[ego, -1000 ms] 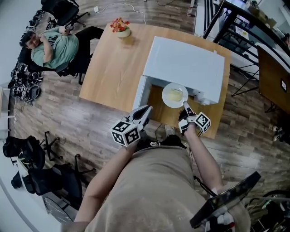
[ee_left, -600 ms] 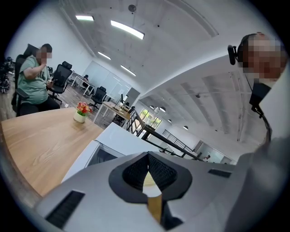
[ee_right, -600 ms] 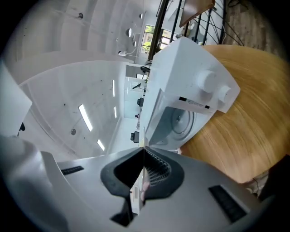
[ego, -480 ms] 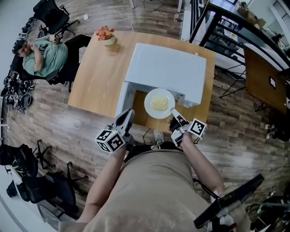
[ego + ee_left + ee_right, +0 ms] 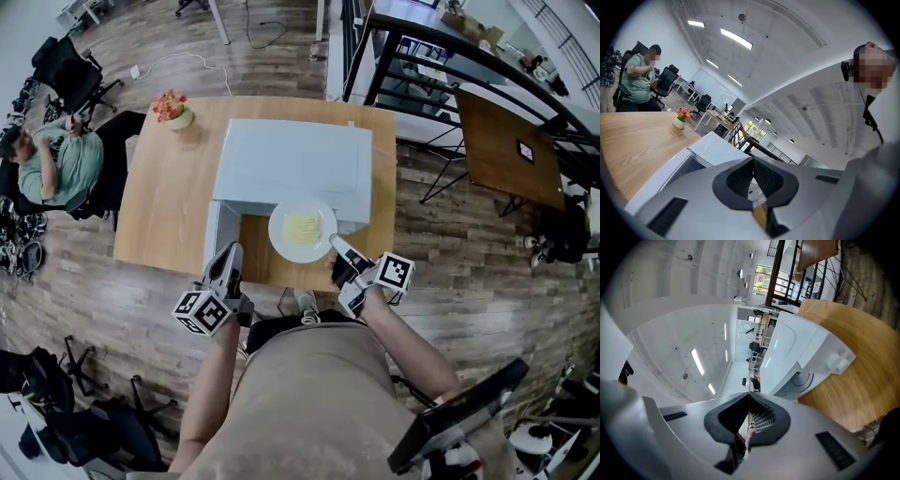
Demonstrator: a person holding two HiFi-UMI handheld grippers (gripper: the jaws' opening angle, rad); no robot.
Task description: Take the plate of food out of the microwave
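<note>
While the head view looks down from high up, a person on a chair [image 5: 52,164] sits far to the left, and the left gripper view shows that person [image 5: 637,77] from the side. Next comes a flower pot [image 5: 172,110] at the far corner of the wooden table [image 5: 159,197]. The white microwave [image 5: 291,159] stands on that table with its door [image 5: 215,242] swung out on the left. The left gripper [image 5: 232,251] floats just by that door. Only its own view shows its claw [image 5: 752,161] well: the two pads are pressed together at the tips and pinch nothing, with the flower pot [image 5: 682,117] and the microwave [image 5: 712,146] beyond them. Just right of it, the plate [image 5: 284,246] with pale yellow food [image 5: 302,228] is out of the microwave, in front of its open side and over the table. The right gripper [image 5: 335,242] has the plate by its near right rim. Its own view shows the claw [image 5: 749,397] squeezed tight, with just a thin edge between the pads, so the plate and food can hardly be seen there. That view does show what the head view does not: two round knobs [image 5: 836,362] on the front of the microwave [image 5: 801,348].
</note>
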